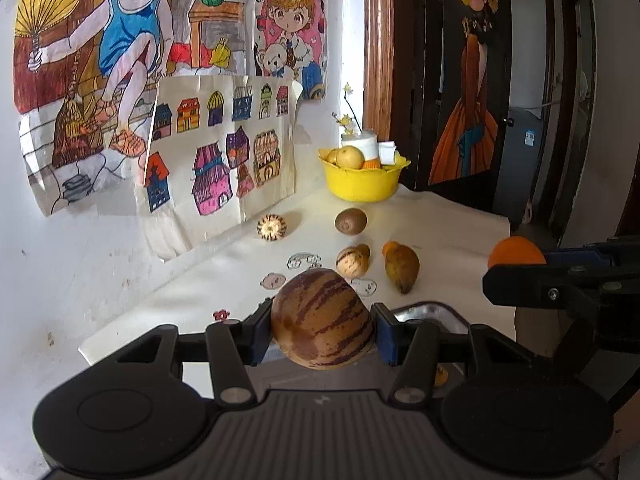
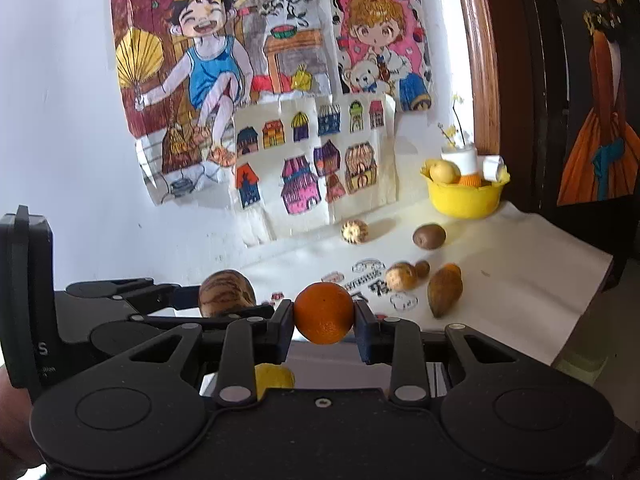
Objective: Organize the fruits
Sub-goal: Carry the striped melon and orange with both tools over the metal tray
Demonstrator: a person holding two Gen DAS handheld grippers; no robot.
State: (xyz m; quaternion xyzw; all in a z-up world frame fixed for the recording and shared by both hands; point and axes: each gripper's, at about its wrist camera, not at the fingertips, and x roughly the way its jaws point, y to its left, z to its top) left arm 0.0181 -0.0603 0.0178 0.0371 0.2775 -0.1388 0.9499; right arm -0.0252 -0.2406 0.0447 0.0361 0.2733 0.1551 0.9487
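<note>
left gripper (image 1: 323, 330) clamps a striped melon (image 1: 323, 320), right gripper (image 2: 323, 314) clamps an orange (image 2: 324, 312), both held above the near edge of the white table (image 1: 448, 232). loose fruit lies mid-table (kiwi (image 1: 350, 221) nearest the bowl). yellow bowl (image 1: 362, 182) with fruit sits at the far corner by the wooden door frame (image 1: 378, 40). drawings (image 1: 216, 140) cover the white wall.

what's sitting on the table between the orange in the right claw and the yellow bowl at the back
In the right wrist view, between the orange and the yellow bowl: a small striped melon, a brown mango-like fruit, then a kiwi nearer the bowl.
</note>
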